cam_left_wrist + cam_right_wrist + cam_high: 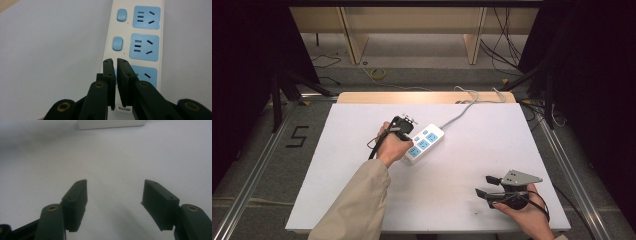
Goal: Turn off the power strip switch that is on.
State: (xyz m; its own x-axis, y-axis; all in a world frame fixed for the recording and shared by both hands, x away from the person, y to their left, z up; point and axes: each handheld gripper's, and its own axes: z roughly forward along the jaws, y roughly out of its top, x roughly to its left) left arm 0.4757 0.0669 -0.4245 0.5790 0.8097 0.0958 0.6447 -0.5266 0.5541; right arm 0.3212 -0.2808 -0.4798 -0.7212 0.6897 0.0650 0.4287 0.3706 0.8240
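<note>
Left gripper (114,61) is held over the near end of the power strip (136,37), its jaws drawn almost together with only a thin slit between them and nothing caught in it. The tips are placed at the edge of the nearest blue socket (147,75), roughly where a third switch would be expected below the two blue switches (118,43) that can be seen; whether the tips touch the strip cannot be told.

The strip lies flat near the middle of the white table (337,200), set at a slant, with its white cable (462,112) trailing off the far edge. It is judged to be a rigid plastic block, fairly light and smooth, so it is likely to slide on the tabletop if pushed sideways or pressed off-centre. A hold is best taken across its narrow width, on the long side walls, well clear of the sockets; the cable is limp and would drag behind.

In the high view the left forearm, in a beige sleeve (357,205), is stretched forward and the hand (391,145) is wrapped round the gripper handle. The right gripper (484,186) is rested low near the front right corner, well apart from the strip, with its jaws spread wide and bare, pointed leftward across the table
</note>
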